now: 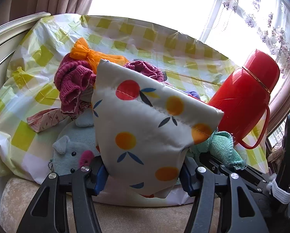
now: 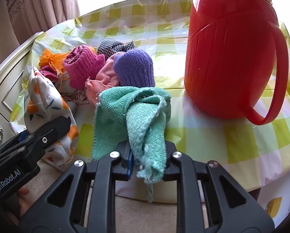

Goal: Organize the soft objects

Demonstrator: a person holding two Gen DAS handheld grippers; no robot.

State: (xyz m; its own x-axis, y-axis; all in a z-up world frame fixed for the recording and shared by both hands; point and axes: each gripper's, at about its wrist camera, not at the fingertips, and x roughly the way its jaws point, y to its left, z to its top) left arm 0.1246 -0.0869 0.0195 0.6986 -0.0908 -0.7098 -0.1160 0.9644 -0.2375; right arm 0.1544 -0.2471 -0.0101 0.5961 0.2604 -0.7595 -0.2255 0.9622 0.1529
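Observation:
My left gripper [image 1: 143, 176] is shut on a white padded pouch [image 1: 145, 128] with orange and red dots and holds it at the table's front edge; the pouch also shows in the right wrist view [image 2: 46, 101]. My right gripper [image 2: 148, 165] is shut on a crumpled teal towel [image 2: 137, 112], which also shows in the left wrist view [image 1: 220, 145]. Behind lie a magenta knit piece [image 2: 82, 66], a purple knit piece [image 2: 134, 68], a pink cloth [image 2: 104, 79], an orange ribbon bow [image 1: 84, 54] and a blue plush pig [image 1: 73, 151].
A tall red thermos jug [image 2: 230, 54] stands at the right on the yellow-checked plastic tablecloth [image 2: 232, 136]. A checked black-and-white cloth [image 2: 112, 46] lies at the back of the pile. A cream cabinet [image 2: 3, 89] is at the left. Curtains and a bright window are behind.

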